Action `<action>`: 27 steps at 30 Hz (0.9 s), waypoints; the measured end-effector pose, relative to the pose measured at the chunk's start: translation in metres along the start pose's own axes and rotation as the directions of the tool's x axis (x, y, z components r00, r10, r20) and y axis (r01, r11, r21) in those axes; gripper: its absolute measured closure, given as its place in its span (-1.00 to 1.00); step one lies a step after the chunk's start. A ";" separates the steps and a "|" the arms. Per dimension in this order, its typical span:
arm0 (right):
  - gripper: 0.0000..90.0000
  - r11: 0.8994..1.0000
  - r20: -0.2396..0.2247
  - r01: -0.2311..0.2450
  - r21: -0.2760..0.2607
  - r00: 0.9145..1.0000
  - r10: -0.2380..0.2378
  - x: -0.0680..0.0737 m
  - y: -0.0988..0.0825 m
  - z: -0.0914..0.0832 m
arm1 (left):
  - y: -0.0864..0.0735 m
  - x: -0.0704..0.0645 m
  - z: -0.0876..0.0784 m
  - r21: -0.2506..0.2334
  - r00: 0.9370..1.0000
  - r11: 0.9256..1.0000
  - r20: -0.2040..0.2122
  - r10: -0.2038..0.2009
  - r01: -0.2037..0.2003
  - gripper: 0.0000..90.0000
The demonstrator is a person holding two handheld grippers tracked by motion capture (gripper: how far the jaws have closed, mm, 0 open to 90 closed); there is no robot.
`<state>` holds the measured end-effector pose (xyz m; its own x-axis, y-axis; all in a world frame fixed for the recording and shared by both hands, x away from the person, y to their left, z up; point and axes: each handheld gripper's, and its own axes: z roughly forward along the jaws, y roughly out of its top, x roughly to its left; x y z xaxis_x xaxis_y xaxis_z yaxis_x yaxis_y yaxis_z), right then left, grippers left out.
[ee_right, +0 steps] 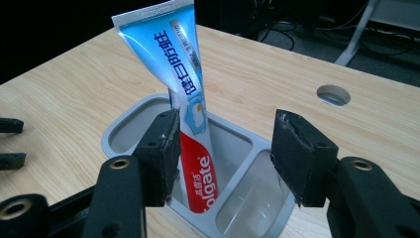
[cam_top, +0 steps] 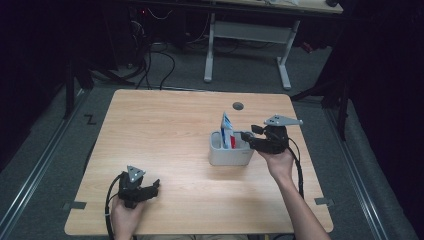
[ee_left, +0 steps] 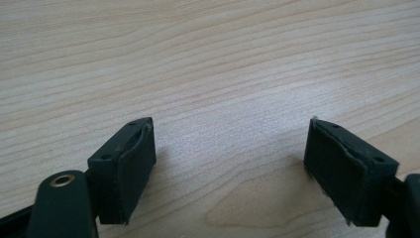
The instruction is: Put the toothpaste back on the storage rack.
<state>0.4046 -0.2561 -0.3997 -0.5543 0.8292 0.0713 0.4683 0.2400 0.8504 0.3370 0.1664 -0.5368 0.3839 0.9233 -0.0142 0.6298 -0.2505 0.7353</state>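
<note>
Since the toothpaste tube [ee_right: 190, 124] already stood leaning in the grey holder [cam_top: 220, 155] mid-table, the right gripper [ee_right: 223, 153] hung beside it with jaws apart, while the left gripper [ee_left: 230, 168] rested idle, jaws apart, near the table's [cam_top: 165, 130] front edge.

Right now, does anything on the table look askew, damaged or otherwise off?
Little stands out. The toothpaste tube stands cap-down in the grey organizer, leaning rather than upright. The right gripper has frayed pads at the edges. No spill.

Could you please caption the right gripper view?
Open right gripper facing a toothpaste tube standing in a grey holder.
</note>
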 end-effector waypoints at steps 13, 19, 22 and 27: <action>0.01 1.000 0.018 -0.009 -0.015 1.000 0.010 -0.005 -0.004 -0.011 | 0.000 0.000 0.000 0.000 1.000 1.000 0.000 0.000 0.000 -0.54; 0.01 1.000 0.025 -0.020 -0.021 0.999 0.021 -0.008 -0.007 -0.017 | 0.000 0.000 0.000 0.000 1.000 1.000 0.000 0.000 0.000 -0.54; 0.01 0.999 0.027 -0.023 -0.023 0.999 0.023 -0.008 -0.008 -0.020 | 0.000 0.000 0.000 0.000 1.000 1.000 0.000 0.000 0.000 -0.54; 0.04 0.999 0.033 -0.025 -0.026 0.999 0.026 -0.009 -0.010 -0.025 | 0.000 0.000 0.000 0.000 1.000 1.000 0.000 0.000 0.000 -0.54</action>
<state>0.3878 -0.2786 -0.3964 -0.5192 0.8512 0.0763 0.4642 0.2059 0.8615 0.3370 0.1663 -0.5369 0.3840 0.9232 -0.0141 0.6298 -0.2507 0.7352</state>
